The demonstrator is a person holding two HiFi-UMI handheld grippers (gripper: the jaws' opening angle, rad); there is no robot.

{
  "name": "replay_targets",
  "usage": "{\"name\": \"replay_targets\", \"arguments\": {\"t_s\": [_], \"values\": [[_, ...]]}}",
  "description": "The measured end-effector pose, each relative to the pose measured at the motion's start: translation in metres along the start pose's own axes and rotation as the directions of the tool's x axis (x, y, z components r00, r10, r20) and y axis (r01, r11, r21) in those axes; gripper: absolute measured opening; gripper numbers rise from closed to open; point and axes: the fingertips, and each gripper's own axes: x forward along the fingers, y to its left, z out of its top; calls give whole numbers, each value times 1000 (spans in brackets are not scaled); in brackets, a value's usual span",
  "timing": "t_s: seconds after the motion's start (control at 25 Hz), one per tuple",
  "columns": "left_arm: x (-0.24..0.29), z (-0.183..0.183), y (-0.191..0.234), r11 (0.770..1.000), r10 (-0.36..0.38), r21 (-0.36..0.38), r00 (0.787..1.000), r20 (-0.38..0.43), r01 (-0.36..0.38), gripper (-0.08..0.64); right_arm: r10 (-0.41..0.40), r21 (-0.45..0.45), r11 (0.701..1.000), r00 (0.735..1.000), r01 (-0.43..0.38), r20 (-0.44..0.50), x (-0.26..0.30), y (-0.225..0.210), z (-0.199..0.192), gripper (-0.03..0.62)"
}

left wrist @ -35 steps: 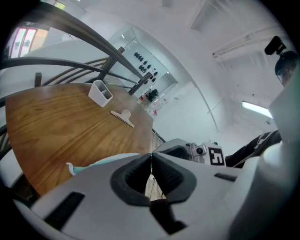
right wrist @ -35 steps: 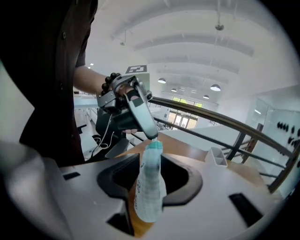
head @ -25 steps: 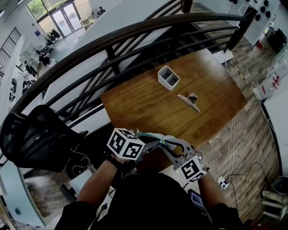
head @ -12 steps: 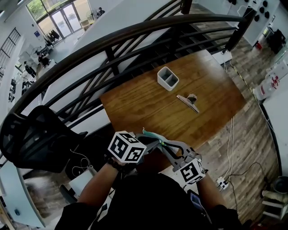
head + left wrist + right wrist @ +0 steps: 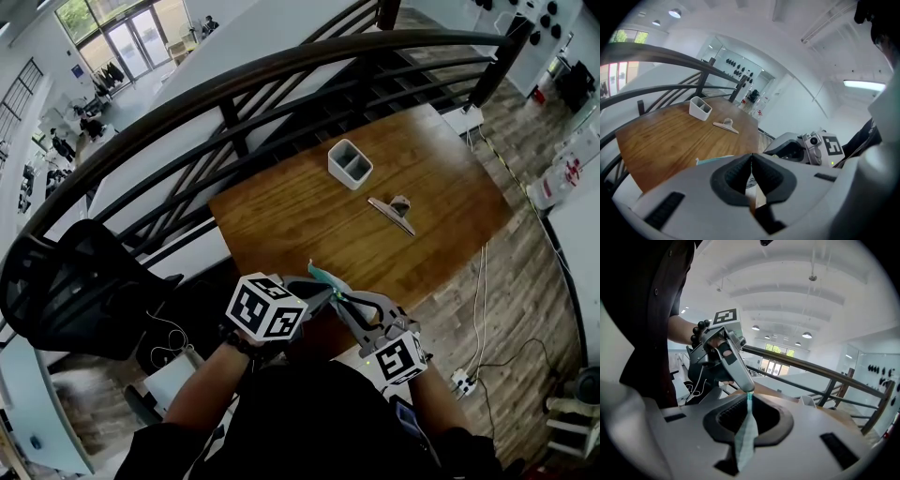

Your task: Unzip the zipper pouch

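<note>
The teal zipper pouch [image 5: 324, 277] hangs in the air between my two grippers, close to my body above the table's near edge. My left gripper [image 5: 317, 294] is shut on one end of it. In the left gripper view its jaws [image 5: 751, 180] pinch a small pale piece, and a teal edge [image 5: 711, 161] shows beside them. My right gripper [image 5: 343, 302] has just been closing, and in the right gripper view the teal fabric [image 5: 746, 437] is pinched between its pads [image 5: 749, 416]. There the fabric runs up to the left gripper's tip [image 5: 747, 389]. I cannot make out the zipper pull.
A wooden table [image 5: 309, 225] lies ahead, with a white two-compartment holder [image 5: 350, 163] and a flat clip [image 5: 394, 214] on it. A dark curved railing [image 5: 281, 84] runs behind the table. A black chair [image 5: 75, 291] stands at the left.
The pouch's teal corner now sticks up higher between the grippers. The left gripper's cube has tilted slightly. Both hands stay in about the same place.
</note>
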Motion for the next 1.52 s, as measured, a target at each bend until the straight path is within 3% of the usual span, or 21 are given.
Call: {"name": "replay_targets", "arguments": {"t_s": [0.08,0.24,0.52,0.68,1.04,1.52], "values": [[-1,1,0,1000,18,14,1000,1,-18,17,-1,-2,1000,1000,1,5,0,0,1,28],[-4,-3,17,985,147,100,989,-26,-143,14,23,-8,1000,999,-22,32,-3,3,10,26],[-18,9,21,980,164,109,986,21,-166,14,24,-16,1000,999,-23,35,-4,-2,11,28],[-16,10,25,964,219,149,975,25,-220,14,12,-30,1000,999,-10,46,-5,-7,13,28],[-28,9,45,933,317,161,947,46,-320,14,3,-24,1000,999,-2,37,-8,-11,5,28],[-43,4,61,913,372,157,926,60,-377,14,-9,-12,1000,999,10,35,-3,-11,0,28]]}}
